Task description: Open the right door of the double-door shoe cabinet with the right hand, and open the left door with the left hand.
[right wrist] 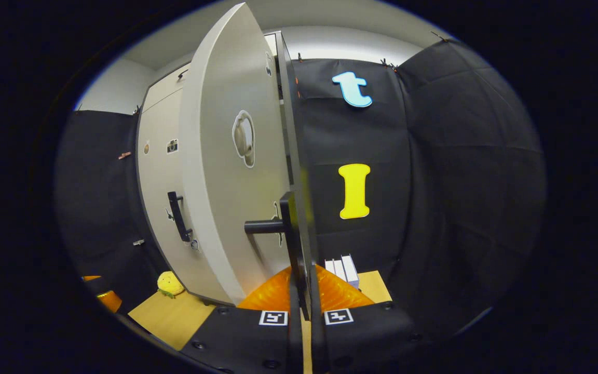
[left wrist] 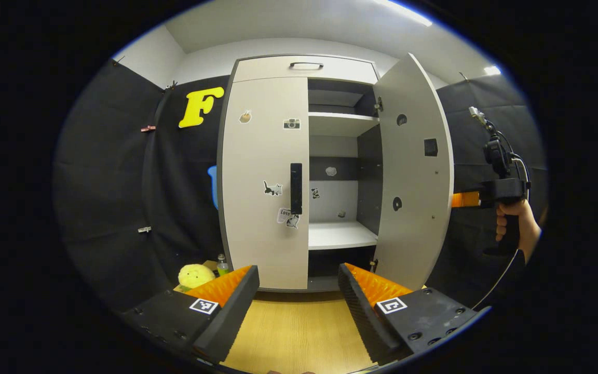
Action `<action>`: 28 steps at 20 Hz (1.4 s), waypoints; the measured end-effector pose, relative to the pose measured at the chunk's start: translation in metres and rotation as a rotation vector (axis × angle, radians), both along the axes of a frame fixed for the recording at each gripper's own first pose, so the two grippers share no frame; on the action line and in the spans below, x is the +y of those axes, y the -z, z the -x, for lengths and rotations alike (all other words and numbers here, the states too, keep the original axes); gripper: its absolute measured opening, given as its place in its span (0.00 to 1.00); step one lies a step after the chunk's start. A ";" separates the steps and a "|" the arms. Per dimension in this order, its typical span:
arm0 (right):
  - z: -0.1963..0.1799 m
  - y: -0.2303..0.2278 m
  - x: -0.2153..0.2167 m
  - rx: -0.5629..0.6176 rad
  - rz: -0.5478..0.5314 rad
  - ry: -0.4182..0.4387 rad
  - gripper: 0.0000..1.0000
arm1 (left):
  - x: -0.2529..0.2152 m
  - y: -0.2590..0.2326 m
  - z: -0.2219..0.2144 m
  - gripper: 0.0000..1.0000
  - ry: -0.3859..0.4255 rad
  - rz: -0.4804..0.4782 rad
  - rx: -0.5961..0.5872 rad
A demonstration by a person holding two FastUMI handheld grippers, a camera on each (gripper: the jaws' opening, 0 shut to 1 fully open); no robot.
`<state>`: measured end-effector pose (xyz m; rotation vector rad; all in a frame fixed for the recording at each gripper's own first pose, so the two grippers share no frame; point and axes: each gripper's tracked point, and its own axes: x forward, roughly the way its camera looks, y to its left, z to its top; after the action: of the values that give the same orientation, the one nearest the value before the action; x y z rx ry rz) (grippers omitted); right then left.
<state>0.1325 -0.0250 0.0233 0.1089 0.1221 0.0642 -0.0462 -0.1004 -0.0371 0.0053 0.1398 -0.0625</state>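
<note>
The double-door shoe cabinet (left wrist: 304, 70) stands on the wood floor (left wrist: 299, 327) ahead of me, against the black booth wall. Its right door (left wrist: 416, 171) stands swung wide, baring pale shelves (left wrist: 341, 235) inside; its left door (left wrist: 265, 182) sits closed, its dark handle (left wrist: 296, 188) untouched, stickers scattered across the panel, one reading "Love" (left wrist: 284, 213). My right hand-held gripper (right wrist: 303, 304) is pinched on the open door's outer edge (right wrist: 299, 208), both fingers pressing the panel just below its handle (right wrist: 265, 226); in the left gripper view my hand (left wrist: 517, 223) holds it beyond the door. My left hand-held gripper (left wrist: 299, 285) hovers spread wide, holding nothing, near the closed door's foot. A yellow plush toy (left wrist: 195, 275) and a small bottle (left wrist: 222, 265) sit far left on the floor.
</note>
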 end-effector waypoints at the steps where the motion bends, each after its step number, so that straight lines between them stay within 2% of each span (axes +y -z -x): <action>1: 0.003 -0.004 -0.005 -0.015 0.019 0.024 0.10 | 0.001 -0.001 -0.004 0.95 0.008 0.003 -0.001; 5: 0.006 0.001 -0.008 -0.003 -0.016 0.081 0.10 | 0.010 -0.005 -0.024 0.95 0.050 0.017 -0.014; 11: 0.042 0.012 -0.014 0.006 -0.004 0.158 0.12 | 0.038 -0.007 -0.059 0.95 0.094 0.042 -0.030; 12: 0.047 0.014 -0.012 0.010 -0.008 0.169 0.11 | 0.041 -0.007 -0.065 0.97 0.102 0.047 -0.030; 15: 0.063 0.009 -0.006 -0.019 0.010 0.210 0.10 | 0.053 -0.001 -0.084 0.95 0.118 0.042 -0.018; 17: 0.071 0.005 0.005 -0.032 0.012 0.224 0.10 | 0.060 0.002 -0.095 0.95 0.128 0.051 -0.012; 18: 0.077 0.001 0.016 -0.045 0.004 0.220 0.19 | 0.062 0.003 -0.101 0.95 0.135 0.059 -0.006; 19: 0.080 -0.004 0.026 -0.062 0.005 0.219 0.10 | 0.063 0.005 -0.107 0.95 0.147 0.066 0.000; 20: 0.081 -0.011 0.035 -0.084 0.016 0.223 0.19 | 0.064 0.005 -0.112 0.95 0.159 0.069 0.003; 23: 0.078 -0.011 0.065 -0.096 0.045 0.219 0.17 | 0.070 0.009 -0.127 0.95 0.188 0.047 0.008; 24: 0.075 -0.008 0.076 -0.088 0.034 0.207 0.14 | 0.070 0.009 -0.132 0.95 0.196 0.042 0.009; 25: 0.072 -0.005 0.090 -0.084 0.015 0.193 0.22 | 0.070 0.009 -0.136 0.95 0.206 0.040 0.006; 26: 0.066 -0.002 0.099 -0.081 0.003 0.187 0.38 | 0.070 0.006 -0.141 0.95 0.212 0.040 -0.001; 28: 0.051 0.008 0.117 -0.056 -0.003 0.157 0.56 | 0.070 -0.001 -0.151 0.95 0.214 0.037 -0.016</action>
<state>0.0815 0.0915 0.0149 0.1196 0.0577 -0.0894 0.1045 -0.0303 -0.0356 -0.0166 0.1219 -0.2790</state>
